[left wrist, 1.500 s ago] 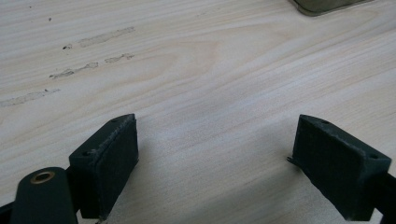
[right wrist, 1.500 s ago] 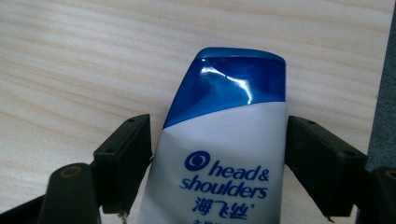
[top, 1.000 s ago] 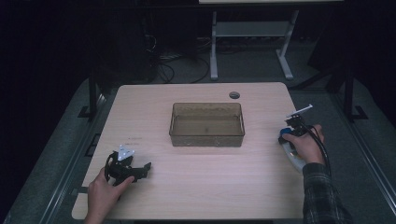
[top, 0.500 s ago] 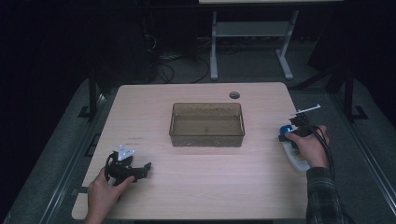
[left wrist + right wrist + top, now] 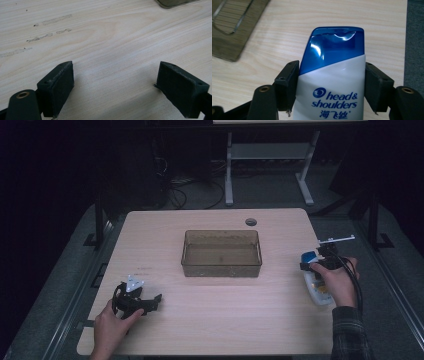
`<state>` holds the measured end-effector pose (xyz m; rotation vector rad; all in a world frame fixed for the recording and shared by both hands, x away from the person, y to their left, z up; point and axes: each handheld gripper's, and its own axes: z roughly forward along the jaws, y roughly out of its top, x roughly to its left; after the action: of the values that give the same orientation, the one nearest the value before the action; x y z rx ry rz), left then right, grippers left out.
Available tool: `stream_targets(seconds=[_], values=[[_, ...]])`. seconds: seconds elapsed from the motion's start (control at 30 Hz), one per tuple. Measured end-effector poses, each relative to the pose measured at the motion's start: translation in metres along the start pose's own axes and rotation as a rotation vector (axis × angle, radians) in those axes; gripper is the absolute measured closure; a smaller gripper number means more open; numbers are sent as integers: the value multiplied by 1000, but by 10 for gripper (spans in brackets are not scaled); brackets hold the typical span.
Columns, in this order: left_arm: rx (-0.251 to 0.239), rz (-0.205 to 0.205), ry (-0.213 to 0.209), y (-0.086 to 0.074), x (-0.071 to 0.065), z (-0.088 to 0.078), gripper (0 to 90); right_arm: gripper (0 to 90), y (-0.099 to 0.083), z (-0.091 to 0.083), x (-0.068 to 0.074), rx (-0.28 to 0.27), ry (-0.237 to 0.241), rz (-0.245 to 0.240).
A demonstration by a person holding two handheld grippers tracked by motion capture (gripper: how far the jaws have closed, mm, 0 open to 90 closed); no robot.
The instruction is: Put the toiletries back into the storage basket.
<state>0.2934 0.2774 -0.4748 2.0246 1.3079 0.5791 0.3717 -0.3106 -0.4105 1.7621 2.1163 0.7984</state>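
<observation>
At the near left corner of the table (image 5: 210, 320), the left gripper (image 5: 150, 301) lies low on the pale wood under the person's left hand (image 5: 111, 324), its grey three-cornered plate facing up and its nose pointing toward the table's middle. In the left gripper view its two black jaws stand wide apart with bare wood grain between them, and a few faint scuff marks (image 5: 47, 22) streak the surface beyond. Toward the middle of the table, set a little to the far side, sits a translucent brownish bin (image 5: 222, 253), rectangular and open at the top; a corner of it peeks in at the upper edge of the left gripper view. Beyond the bin's far right corner, a small dark round grommet (image 5: 251, 222) is set into the tabletop. Near the right edge of the table, the right gripper (image 5: 332, 85) is held in the person's right hand (image 5: 336, 284), whose plaid sleeve (image 5: 350, 335) comes in from the bottom. Its jaws are clamped on the two sides of a white shampoo bottle (image 5: 332, 82) with a blue cap end (image 5: 334, 47), the pads pressing the body just below the blue part. The cap end points away from the hand, toward the table's far side, and the bin lies well apart to the bottle's left.
</observation>
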Motion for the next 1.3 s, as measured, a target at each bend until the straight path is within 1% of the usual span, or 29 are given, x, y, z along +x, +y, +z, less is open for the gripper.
stream_targets(seconds=[0.17, 0.3, 0.43, 0.47, 0.53, 0.7, 0.93, 1.1, 1.17, 1.3], values=[[1, 2, 0, 0, 0, 0, 132, 355, -4, -8, 1, -47, 15, 6], [0, 0, 0, 0, 0, 0, 132, 356, -6, -14, 2, -75, 21, 16], [0, 0, 0, 0, 0, 0, 132, 357, -7, -21, 5, -110, 27, 11], [0, 0, 0, 0, 0, 0, 132, 357, -7, -23, 6, -118, 29, 16], [0, 0, 0, 0, 0, 0, 132, 357, -8, -27, 8, -145, 37, 16], [-4, -1, -1, 0, 0, 0, 132, 357, -11, -34, 12, -183, 46, 17], [-6, -3, 0, 0, 0, 0, 132, 357, -17, -38, 17, -241, 63, 5], [-7, -2, 0, 0, 0, 0, 132, 357, -23, -42, 20, -304, 78, 7], [-7, -2, 0, 0, 0, 0, 132, 358, -25, -42, 21, -310, 89, 2], [-7, -2, 0, 0, 0, 0, 132, 358, -28, -45, 24, -343, 103, -6]])
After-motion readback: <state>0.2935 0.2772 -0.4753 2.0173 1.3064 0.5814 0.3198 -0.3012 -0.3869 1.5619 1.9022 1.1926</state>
